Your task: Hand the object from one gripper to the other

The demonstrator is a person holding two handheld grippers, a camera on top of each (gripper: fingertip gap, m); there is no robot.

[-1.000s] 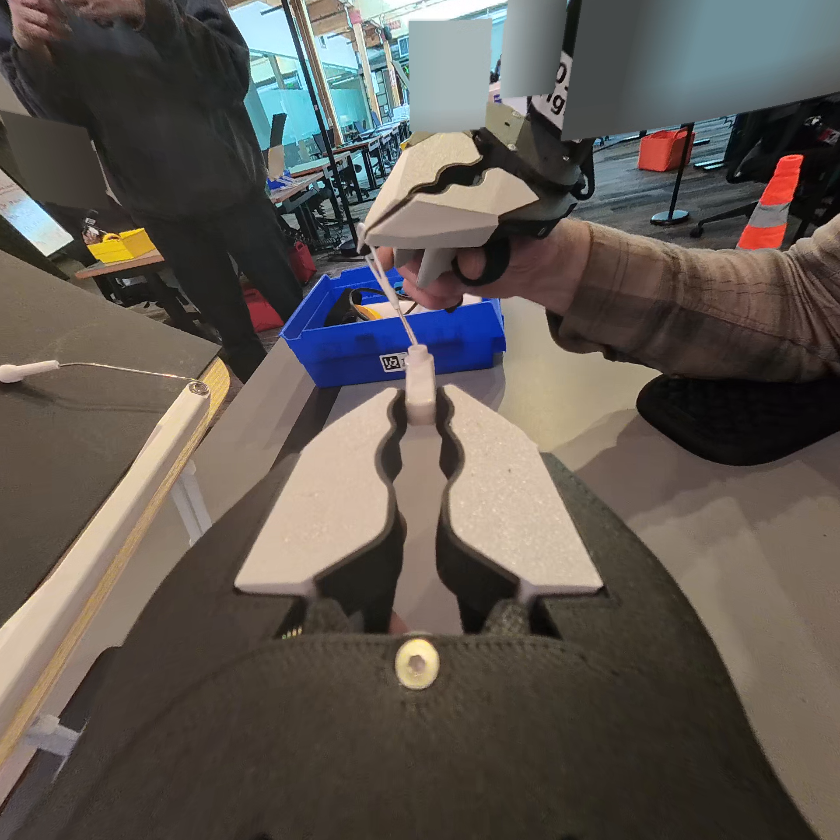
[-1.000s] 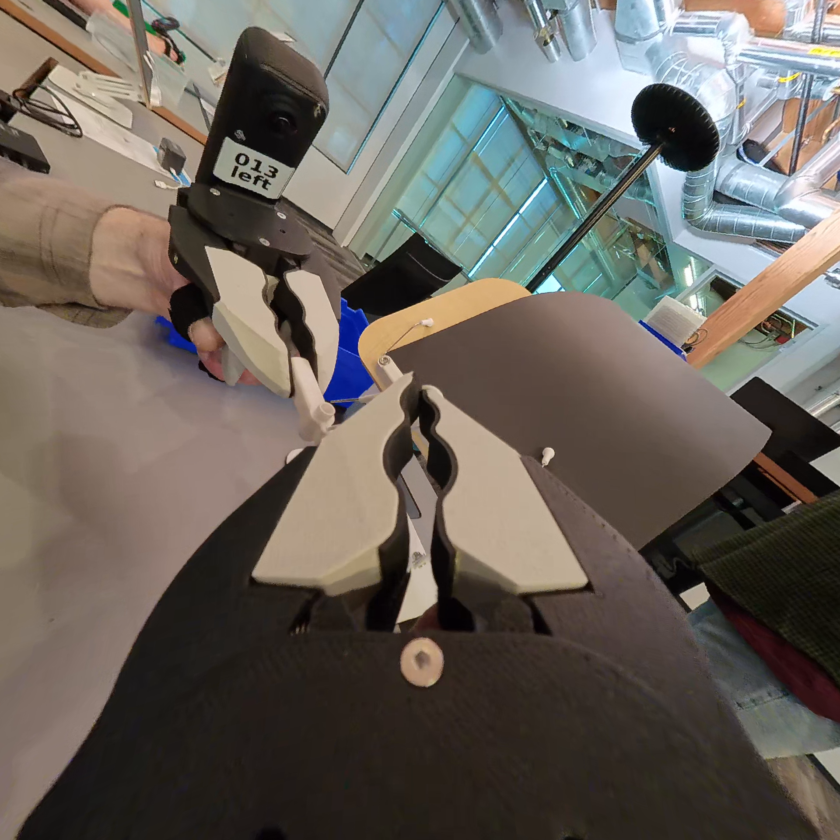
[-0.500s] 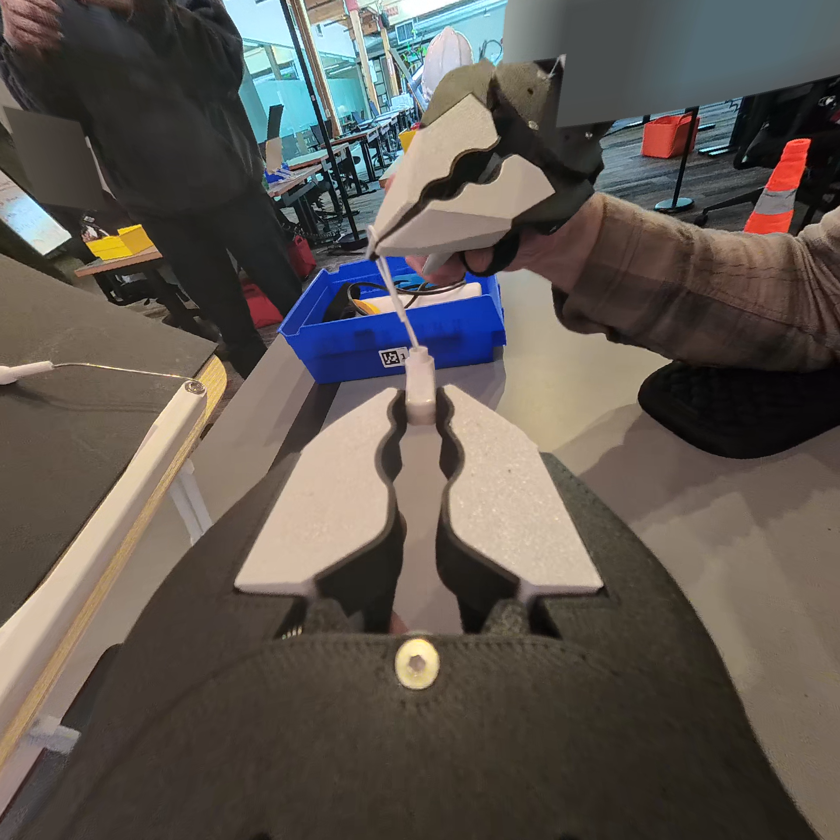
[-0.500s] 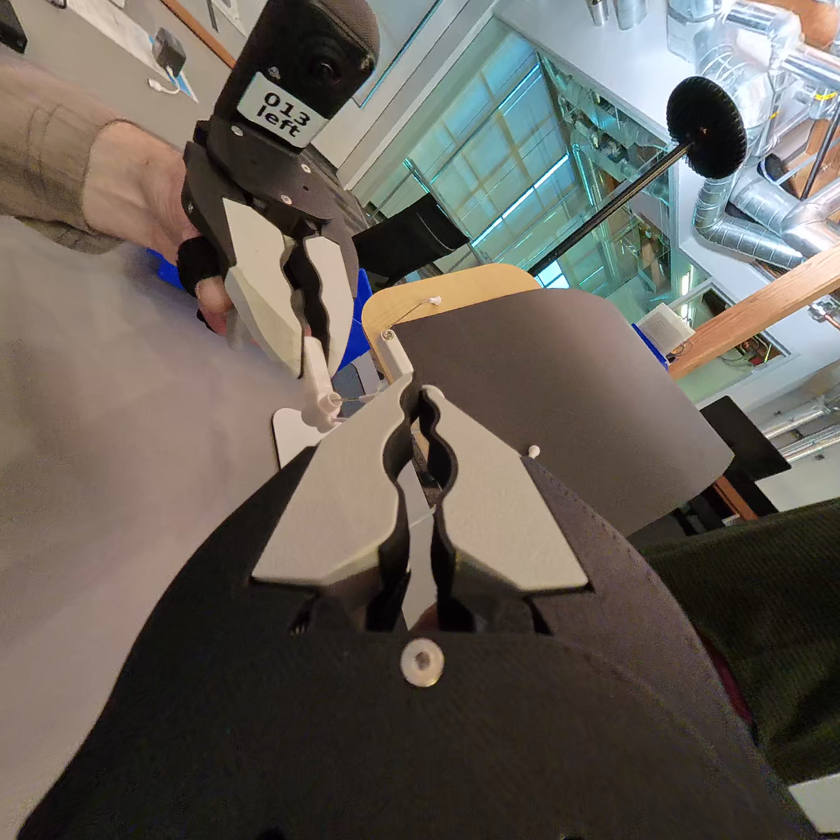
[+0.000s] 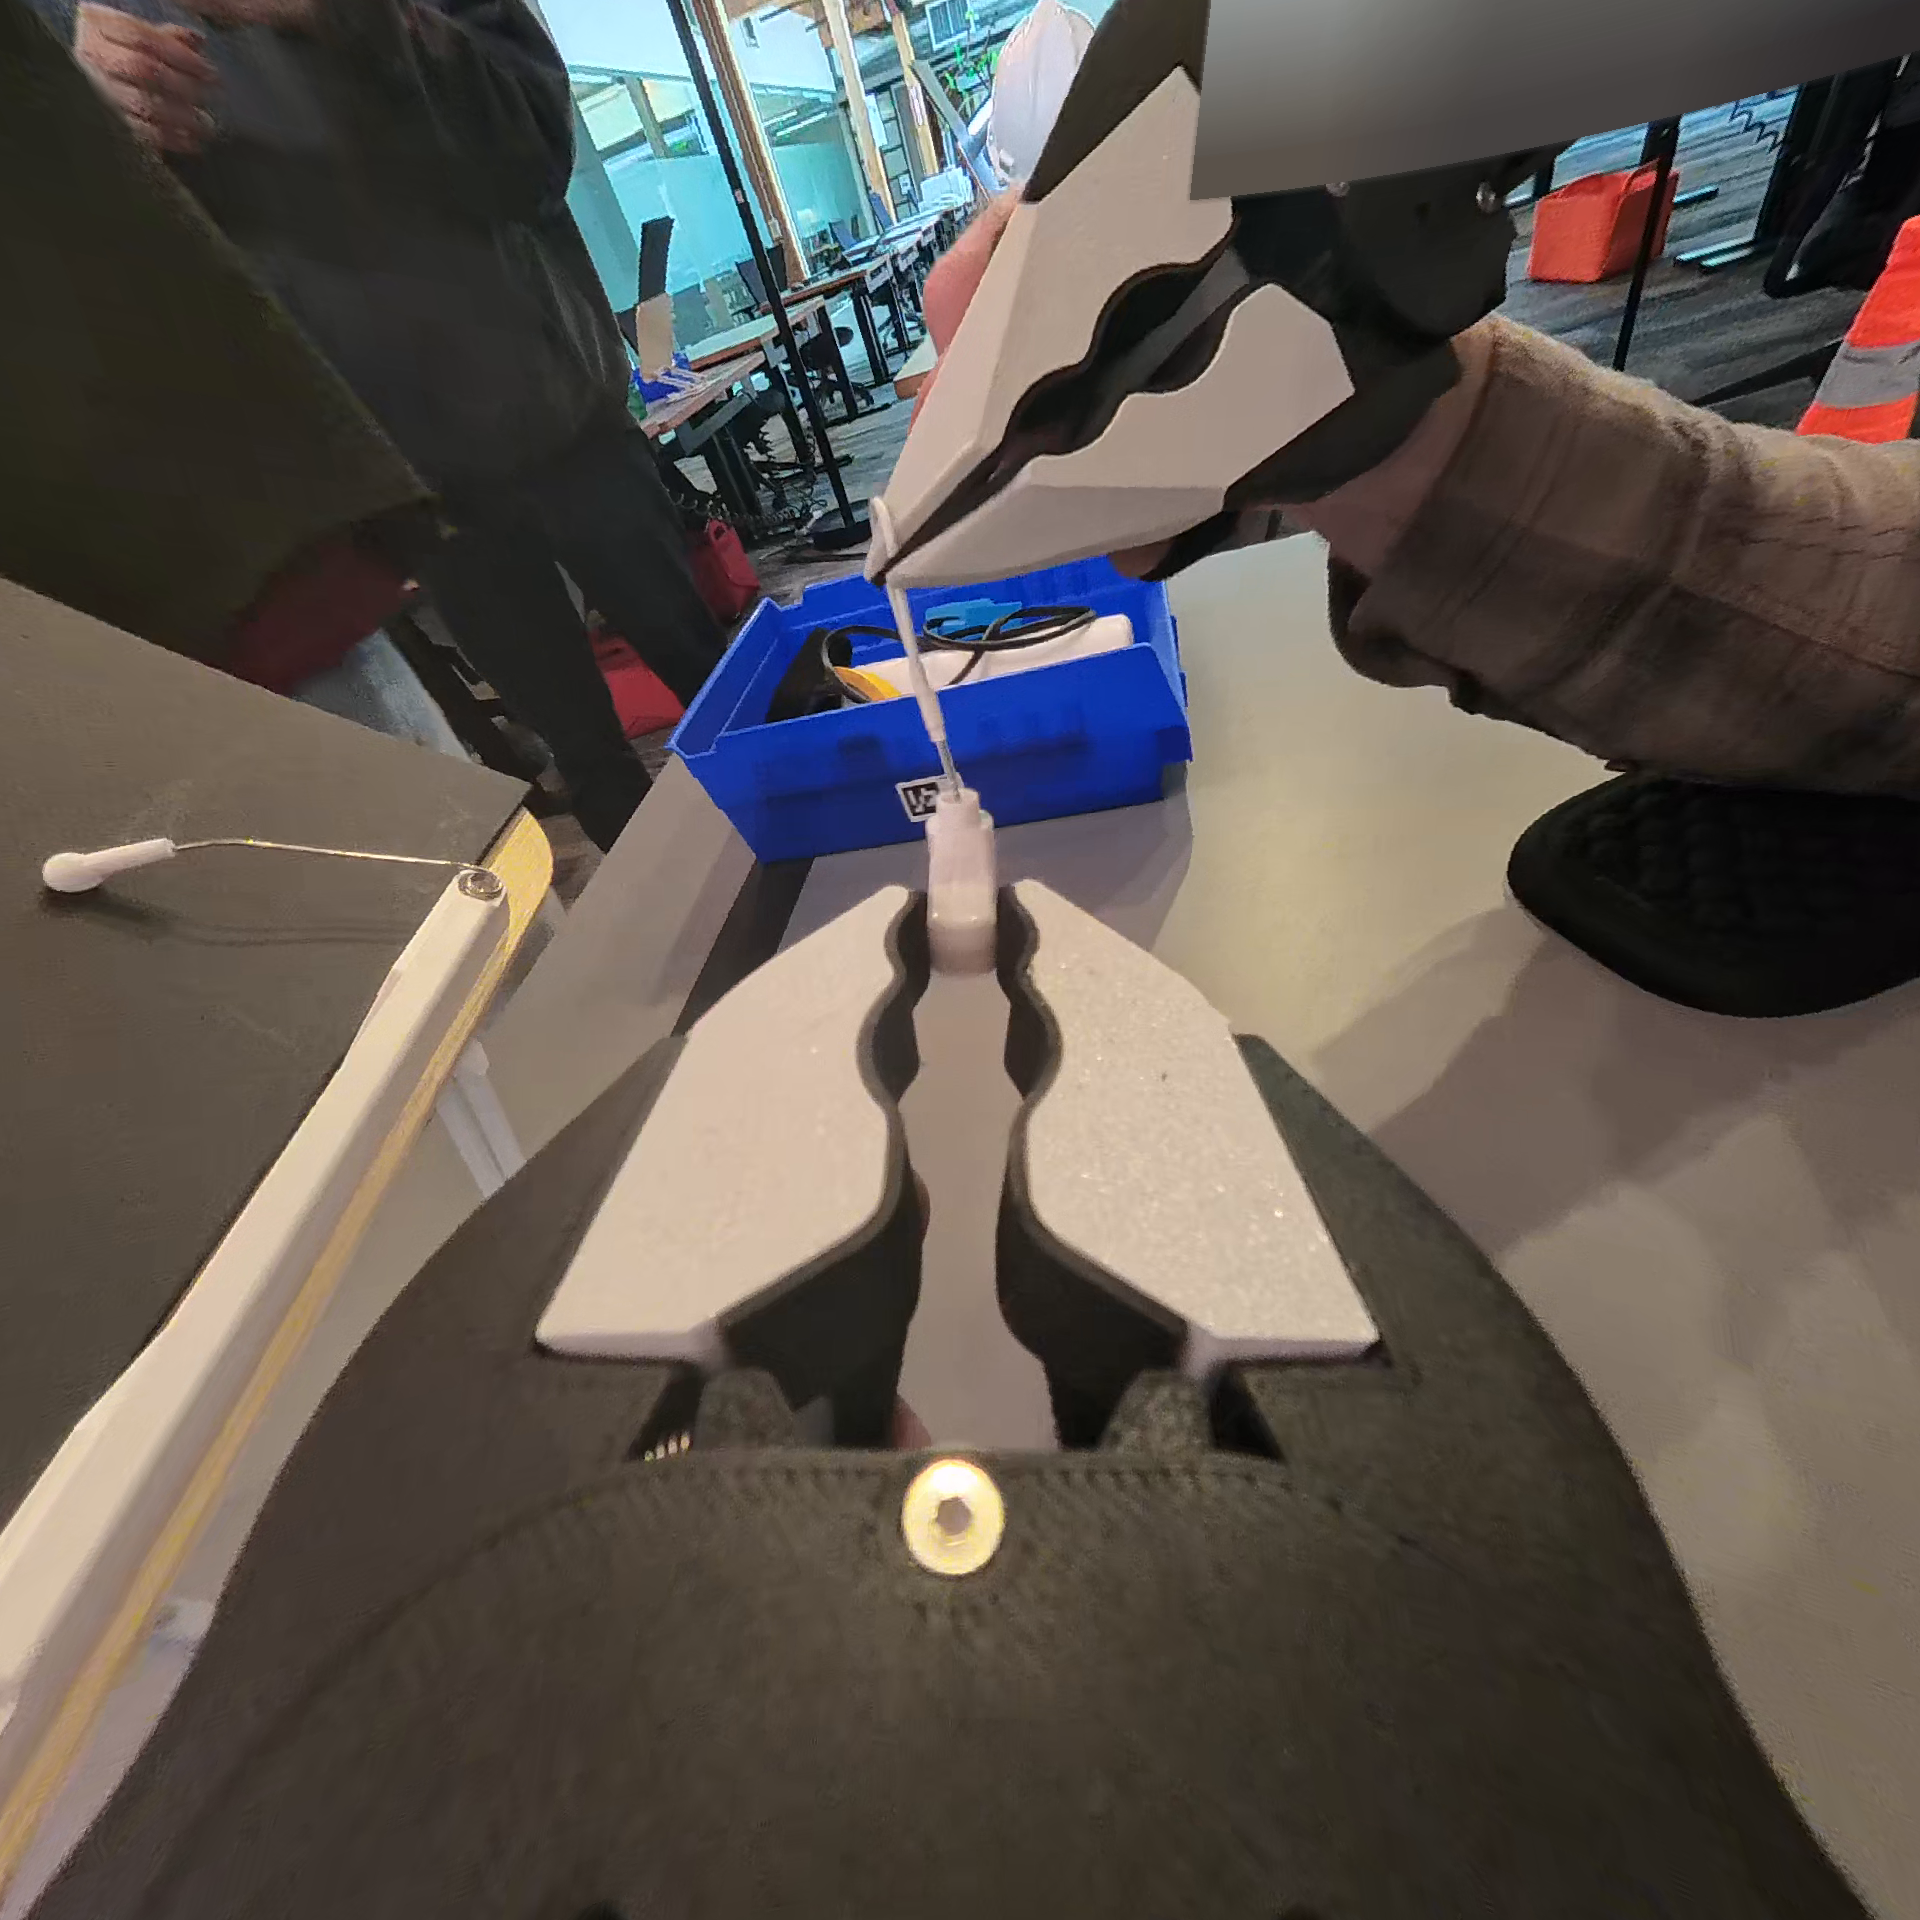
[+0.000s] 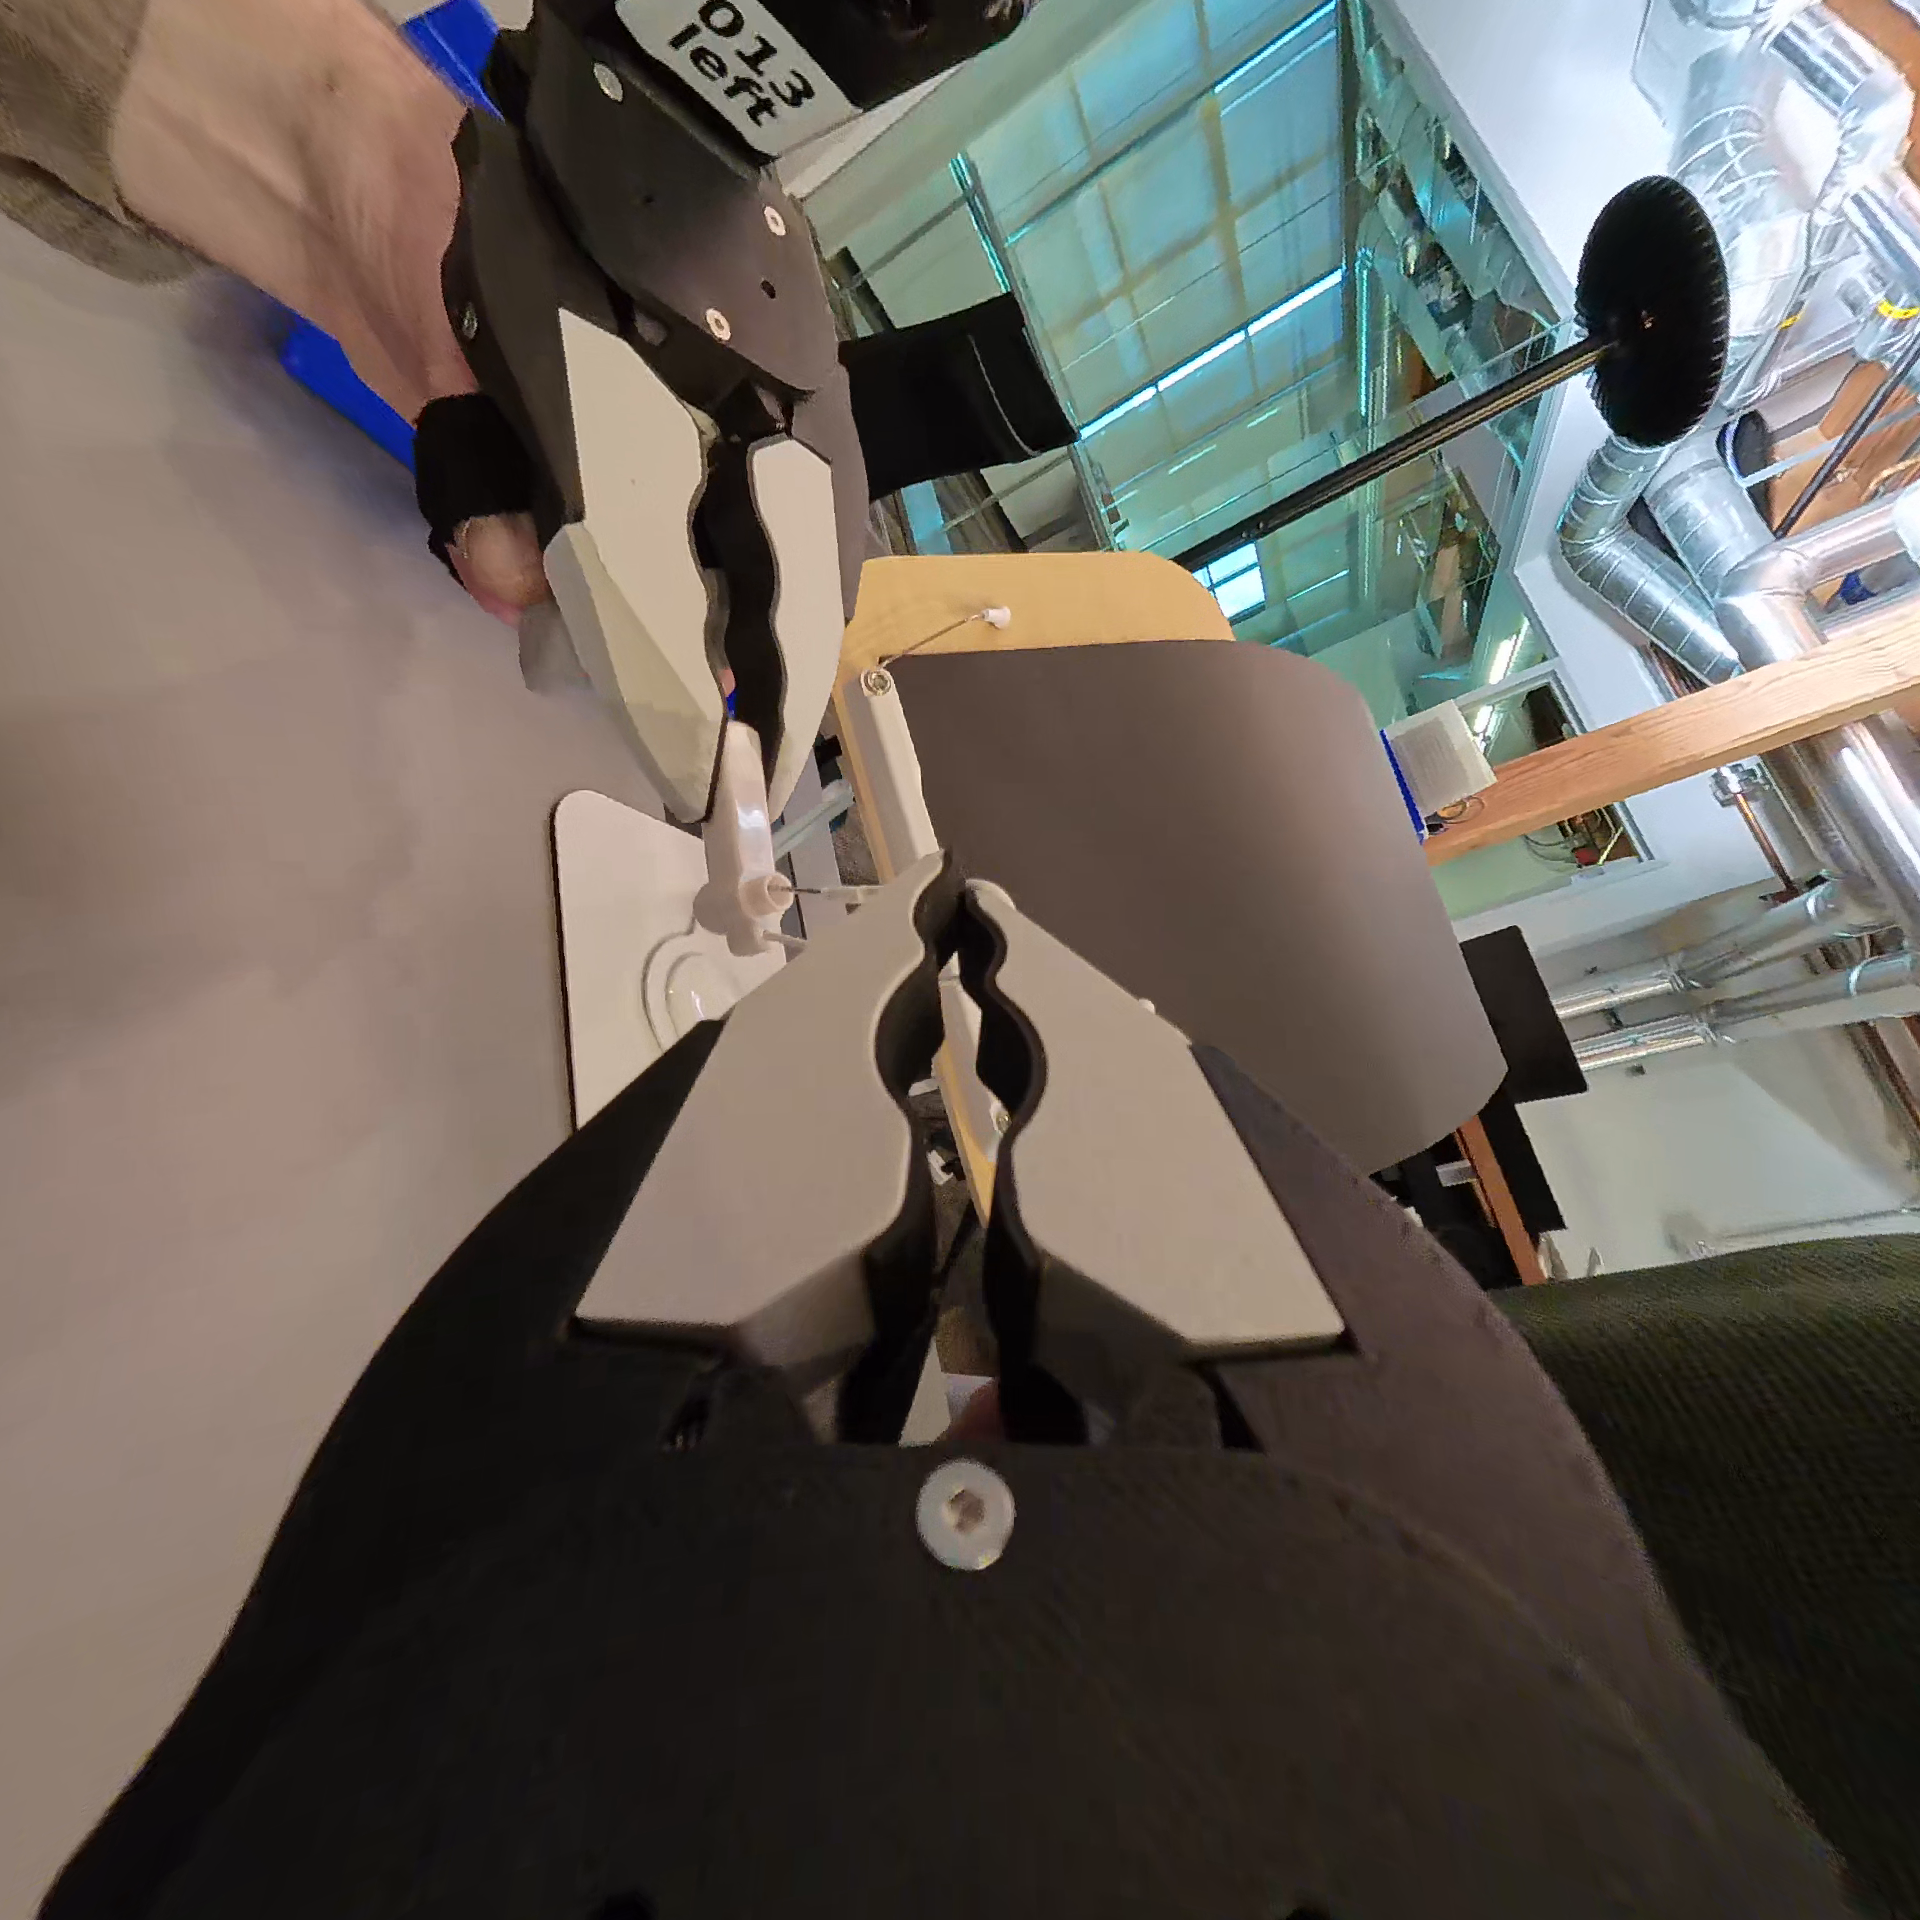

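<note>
The object is a small white plug (image 5: 958, 868) with a thin stem (image 5: 920, 675) running out of it. My left gripper (image 5: 961, 920) is shut on the plug at its fingertips, low over the grey table (image 5: 1455, 1143). My right gripper (image 5: 885, 545) comes in from the upper right, tilted down, shut on the far end of the stem. In the right wrist view my right gripper (image 6: 951, 883) is shut with the stem (image 6: 831, 891) entering its tips. The left gripper (image 6: 743, 774) holds the plug (image 6: 743, 852) just to the left.
A blue bin (image 5: 790, 769) with cables stands on the table behind the grippers. A black board (image 5: 208, 1039) with a white-tipped wire (image 5: 104, 862) lies to the left. A black pad (image 5: 1714, 894) lies to the right, a white plate (image 6: 613, 914) below. A person (image 5: 364, 260) stands far left.
My right gripper has lifted and come closer to the left one, still pinching the stem's end. My left gripper has kept its hold on the plug.
</note>
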